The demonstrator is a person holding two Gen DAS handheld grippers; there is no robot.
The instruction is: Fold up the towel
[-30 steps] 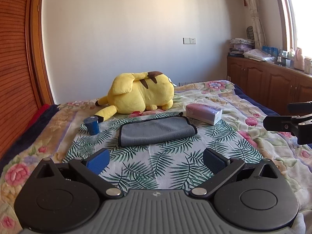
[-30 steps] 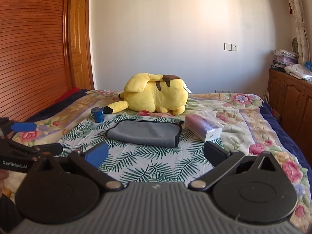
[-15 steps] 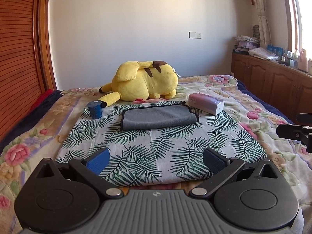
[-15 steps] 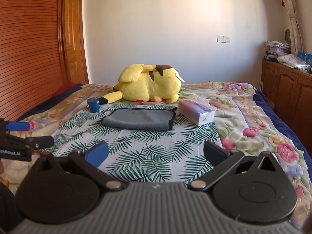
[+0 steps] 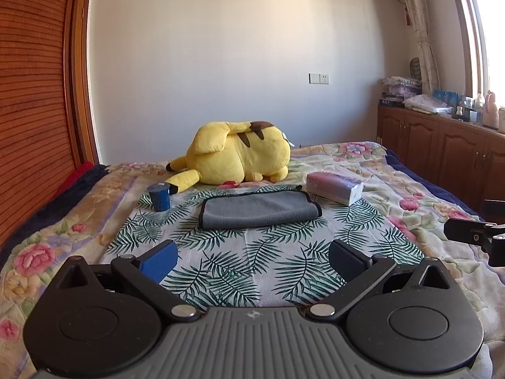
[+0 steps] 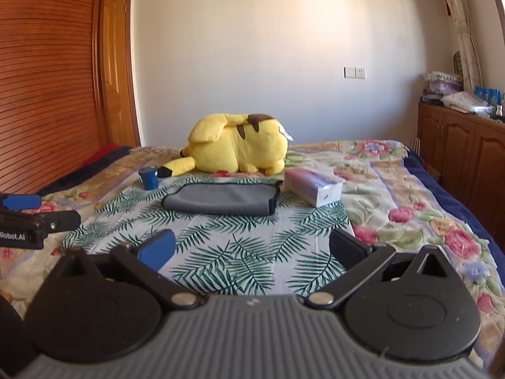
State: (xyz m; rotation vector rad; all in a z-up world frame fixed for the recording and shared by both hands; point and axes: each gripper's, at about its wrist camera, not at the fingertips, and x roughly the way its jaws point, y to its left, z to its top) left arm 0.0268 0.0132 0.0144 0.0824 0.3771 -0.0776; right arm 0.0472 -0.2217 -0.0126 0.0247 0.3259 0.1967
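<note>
A grey towel with dark trim [image 5: 258,210] lies folded flat on the palm-leaf cloth [image 5: 252,252] on the bed; it also shows in the right wrist view [image 6: 221,199]. My left gripper [image 5: 252,259] is open and empty, well short of the towel. My right gripper [image 6: 252,248] is open and empty, also well back from the towel. The right gripper's body shows at the right edge of the left wrist view [image 5: 473,233]. The left gripper's body shows at the left edge of the right wrist view [image 6: 34,218].
A yellow plush toy [image 5: 236,158] lies behind the towel. A small blue cup [image 5: 159,197] stands at the towel's left. A tissue pack [image 5: 334,186] lies at its right. Wooden cabinets [image 5: 442,151] line the right wall, a wooden wardrobe [image 5: 34,94] the left.
Both grippers have pulled back from the towel and levelled out, so the towel looks farther away. Both stay open. The towel has not moved.
</note>
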